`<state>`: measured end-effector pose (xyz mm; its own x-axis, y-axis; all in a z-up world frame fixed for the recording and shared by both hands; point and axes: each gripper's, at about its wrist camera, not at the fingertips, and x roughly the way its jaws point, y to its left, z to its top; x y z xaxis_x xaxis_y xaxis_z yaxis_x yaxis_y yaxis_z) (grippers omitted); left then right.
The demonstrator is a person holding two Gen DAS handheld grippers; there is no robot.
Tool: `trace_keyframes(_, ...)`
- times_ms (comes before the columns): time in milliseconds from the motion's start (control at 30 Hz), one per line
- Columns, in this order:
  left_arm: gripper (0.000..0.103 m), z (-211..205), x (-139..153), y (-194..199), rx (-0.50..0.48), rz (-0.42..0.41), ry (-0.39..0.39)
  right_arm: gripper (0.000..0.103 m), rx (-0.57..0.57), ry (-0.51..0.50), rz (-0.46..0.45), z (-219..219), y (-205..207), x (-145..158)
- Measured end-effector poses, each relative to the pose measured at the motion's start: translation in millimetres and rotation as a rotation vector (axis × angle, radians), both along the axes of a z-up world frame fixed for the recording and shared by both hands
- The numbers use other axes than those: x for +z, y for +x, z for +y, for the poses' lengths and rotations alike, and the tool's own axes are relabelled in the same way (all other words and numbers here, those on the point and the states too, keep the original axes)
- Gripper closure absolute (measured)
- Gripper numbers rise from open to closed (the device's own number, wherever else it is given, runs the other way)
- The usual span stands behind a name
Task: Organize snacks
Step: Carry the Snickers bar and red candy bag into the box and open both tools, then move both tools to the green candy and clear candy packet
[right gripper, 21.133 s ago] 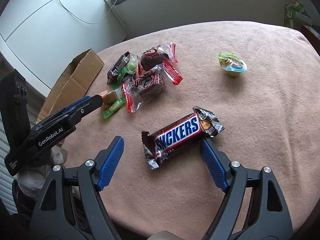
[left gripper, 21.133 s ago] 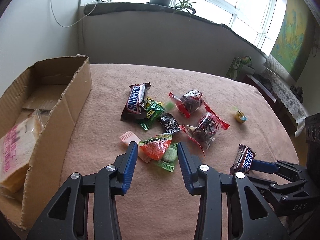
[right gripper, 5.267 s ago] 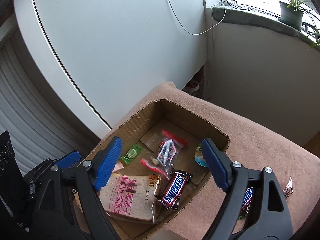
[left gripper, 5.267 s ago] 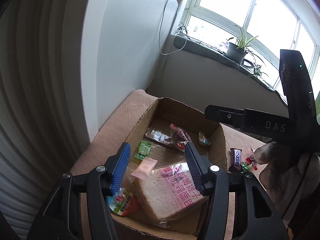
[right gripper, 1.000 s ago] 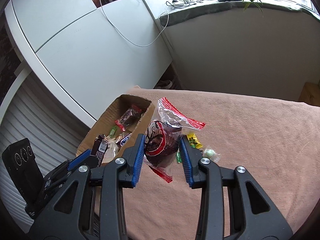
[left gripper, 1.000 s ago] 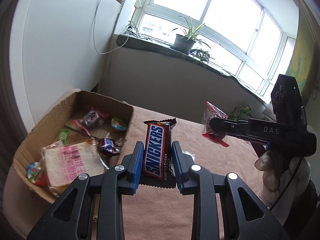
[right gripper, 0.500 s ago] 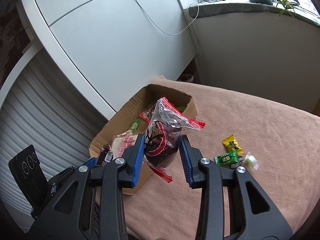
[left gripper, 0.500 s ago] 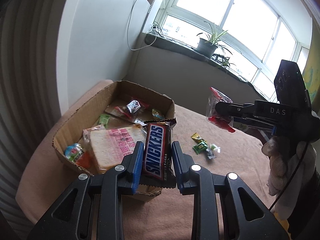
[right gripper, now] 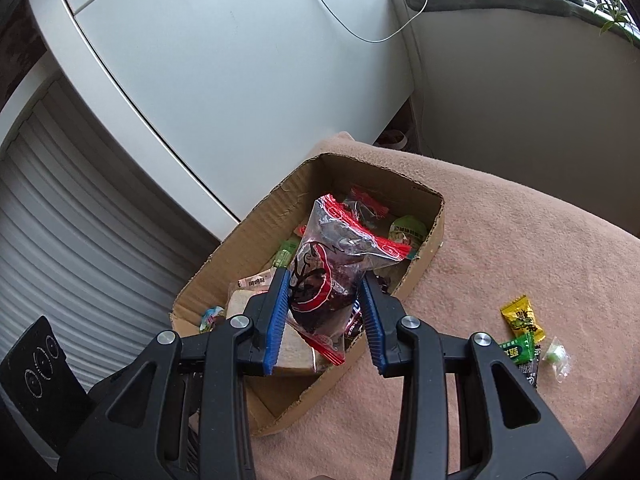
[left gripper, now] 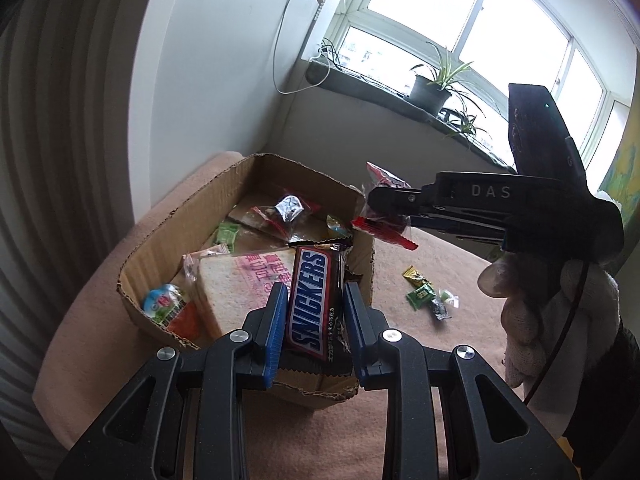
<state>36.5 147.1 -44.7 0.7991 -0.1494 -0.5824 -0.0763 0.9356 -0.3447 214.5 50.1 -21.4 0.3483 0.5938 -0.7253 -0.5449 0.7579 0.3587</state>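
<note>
Left gripper (left gripper: 315, 324) squeezes Snickers bar (left gripper: 314, 300); right gripper (right gripper: 325, 316) pinches red-edged snack bag (right gripper: 332, 276), both over cardboard box (right gripper: 248, 240), ready for drop.

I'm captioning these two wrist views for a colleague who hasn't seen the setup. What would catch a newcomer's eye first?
First, the brown Snickers bar clamped in the left gripper, over the near end of the open cardboard box. Next, the clear red-edged plastic bag of dark snacks pinched in the right gripper above that box. A few small green and yellow wrapped candies lie loose on the pink cloth to the box's right.
</note>
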Motion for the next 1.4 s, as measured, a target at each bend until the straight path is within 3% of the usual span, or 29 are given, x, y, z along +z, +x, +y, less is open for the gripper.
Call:
trace_keyframes(267, 0.076, -2, 1, 4, 0.01, 0.003, 0.028, 0.063, -0.007, -0.022, -0.015, 10, 2, -2)
trace_keyframes(400, 0.074, 0, 2, 4, 0.027, 0.01, 0.045, 0.034, -0.017, -0.016, -0.035, 9, 2, 1)
trace_keyframes(467, 0.055, 2, 3, 5, 0.042, 0.016, 0.06, 0.029, -0.024, -0.014, -0.046, 7, 0, 3)
trace_keyframes(833, 0.053, -3, 8, 2, 0.039, 0.0, 0.077, 0.028, -0.048, -0.017, -0.09, -24, -9, 19)
trace_keyframes(1133, 0.053, -24, 16, 2, 0.006, -0.022, 0.089, 0.028, -0.128, -0.018, -0.116, -90, -11, 32)
trace_keyframes(1400, 0.053, -60, 17, 7, -0.07, -0.031, 0.094, 0.028, -0.196, -0.042, -0.11, -152, -12, 22)
